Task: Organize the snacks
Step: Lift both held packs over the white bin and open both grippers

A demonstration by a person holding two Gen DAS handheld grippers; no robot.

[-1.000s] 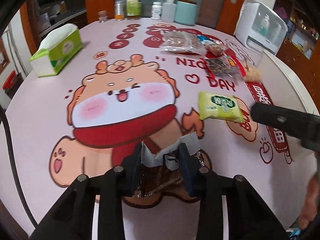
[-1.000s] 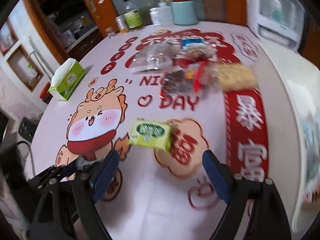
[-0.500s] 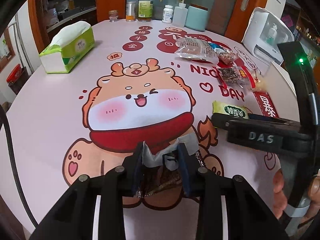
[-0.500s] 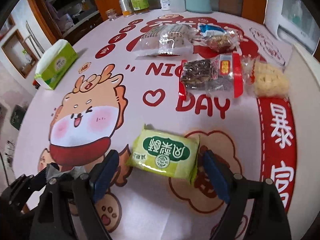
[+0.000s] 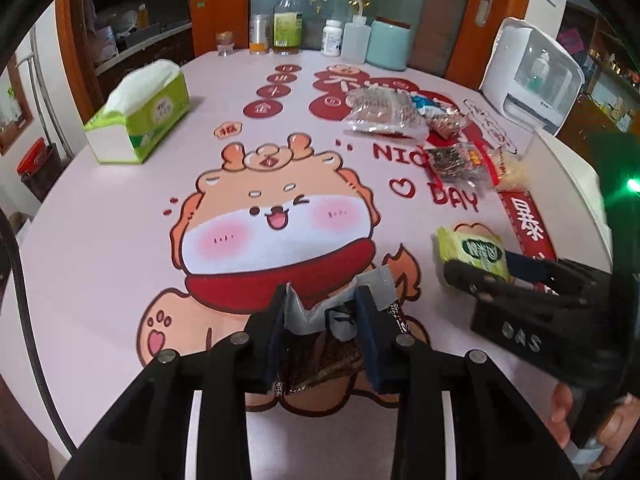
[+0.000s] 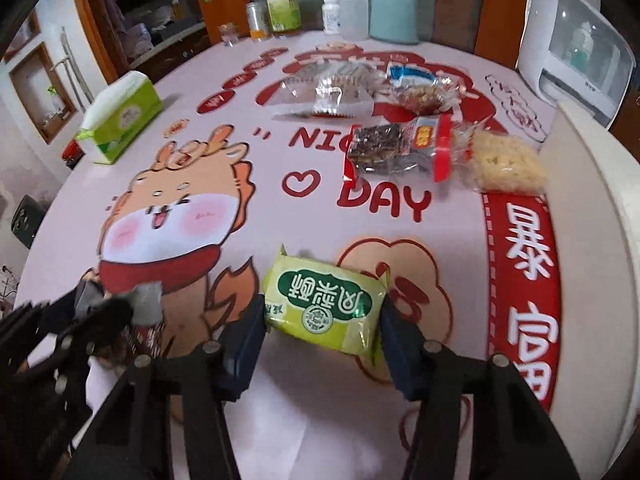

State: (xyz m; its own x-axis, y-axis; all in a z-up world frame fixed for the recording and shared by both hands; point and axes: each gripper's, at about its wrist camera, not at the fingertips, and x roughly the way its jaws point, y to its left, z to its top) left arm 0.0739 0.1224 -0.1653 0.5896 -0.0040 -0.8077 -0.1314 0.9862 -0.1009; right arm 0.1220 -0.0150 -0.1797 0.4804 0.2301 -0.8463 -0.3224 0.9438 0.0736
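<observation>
Tabletop: fingers around green packet

Home dining room. Round table under pale pink cartoon-dragon tablecloth filled frame centre. Green-and-white soft pack of tissues sat upper left. Along far table edge, top centre: plastic bottle with green label, small white pill bottle, pale blue ceramic canister. White countertop appliance with clear door stood upper right. Orange-brown wooden doors and cluttered household shelves lined background, upper left.
</observation>
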